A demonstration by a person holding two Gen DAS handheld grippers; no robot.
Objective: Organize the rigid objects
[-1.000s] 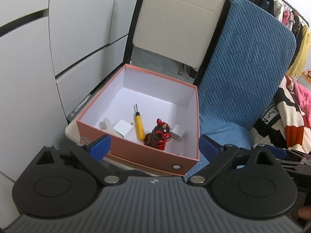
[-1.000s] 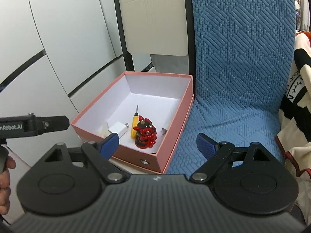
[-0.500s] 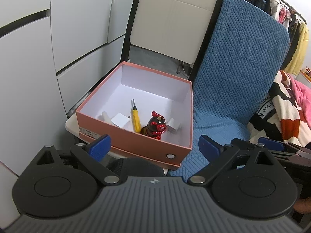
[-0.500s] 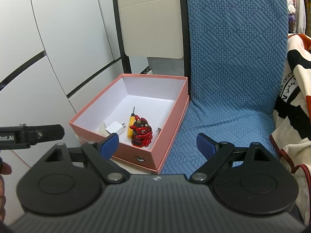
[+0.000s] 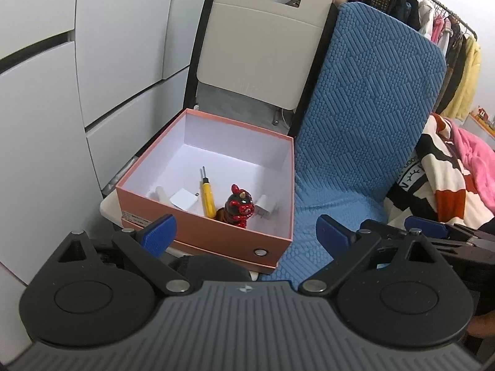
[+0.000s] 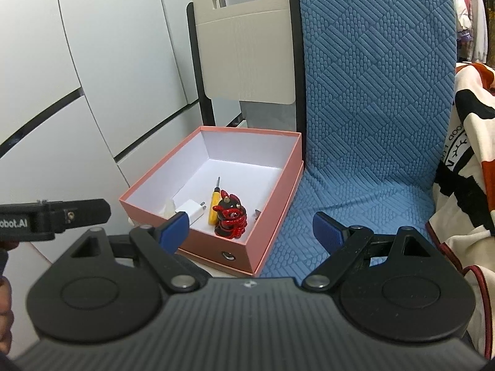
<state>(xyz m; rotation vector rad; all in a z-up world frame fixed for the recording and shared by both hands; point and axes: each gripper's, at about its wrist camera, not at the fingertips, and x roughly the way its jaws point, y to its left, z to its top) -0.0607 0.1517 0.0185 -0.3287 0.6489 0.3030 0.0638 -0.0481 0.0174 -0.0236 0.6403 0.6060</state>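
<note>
While both grippers hang back from the pink box [image 5: 204, 235], nothing is being held, so I think the job is nearly done and the step now is to back away with care.

Start on the left. The left gripper [image 5: 244, 232] has its blue pads wide apart with nothing between them. The box sits just ahead of the gap, a bit nearer the left pad. Inside the box, going left to right, lie a small pale piece [image 5: 161, 194], a white plug [image 5: 185, 199], a yellow screwdriver [image 5: 208, 196], a red and black toy animal [image 5: 237, 206] and a second white plug [image 5: 265, 208]. They all rest low on the box floor, well under the rim.

The right gripper [image 6: 250, 228] also has its pads wide apart and empty. From there the box is ahead of the left pad, and the blue seat cushion [image 6: 371, 142] is ahead of the right pad. No loose hard things show on the cushion.

To do this well, I would keep both grippers up and clear of the box wall. A bump on the near corner might slide the box off its small stand. The toy stands up and looks like it could tip, so leave it alone. Check the striped blanket [image 6: 467, 160] on the far right for any stray thing.
</note>
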